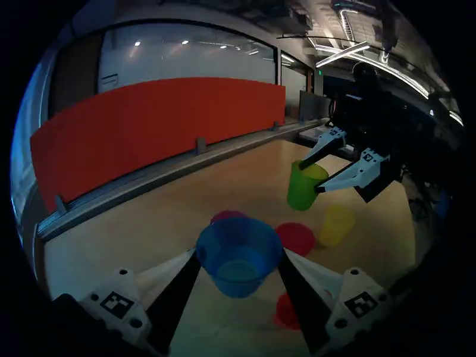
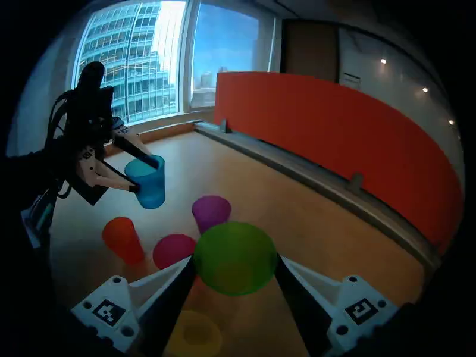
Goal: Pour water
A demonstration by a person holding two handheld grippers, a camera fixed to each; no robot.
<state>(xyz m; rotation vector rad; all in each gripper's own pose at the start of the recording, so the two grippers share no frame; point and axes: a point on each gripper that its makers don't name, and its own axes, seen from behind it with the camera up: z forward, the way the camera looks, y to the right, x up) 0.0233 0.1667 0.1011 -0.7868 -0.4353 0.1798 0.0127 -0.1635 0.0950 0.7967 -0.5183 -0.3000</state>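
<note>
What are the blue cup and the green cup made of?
The blue cup looks like thin, tinted plastic: light glows through its smooth wall, and its bottom shows as a paler ring. The green cup seems to be the same translucent plastic, smooth and slightly glossy. Probably plastic, not glass.

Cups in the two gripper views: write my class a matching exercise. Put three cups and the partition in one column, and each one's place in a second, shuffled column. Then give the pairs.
Column 1
1. blue cup
2. green cup
3. yellow cup
4. red partition

Column 2
A. standing on the table
B. held by the right gripper
C. rising behind the table
D. held by the left gripper

Pairs: 1-D, 2-B, 3-A, 4-C
</note>
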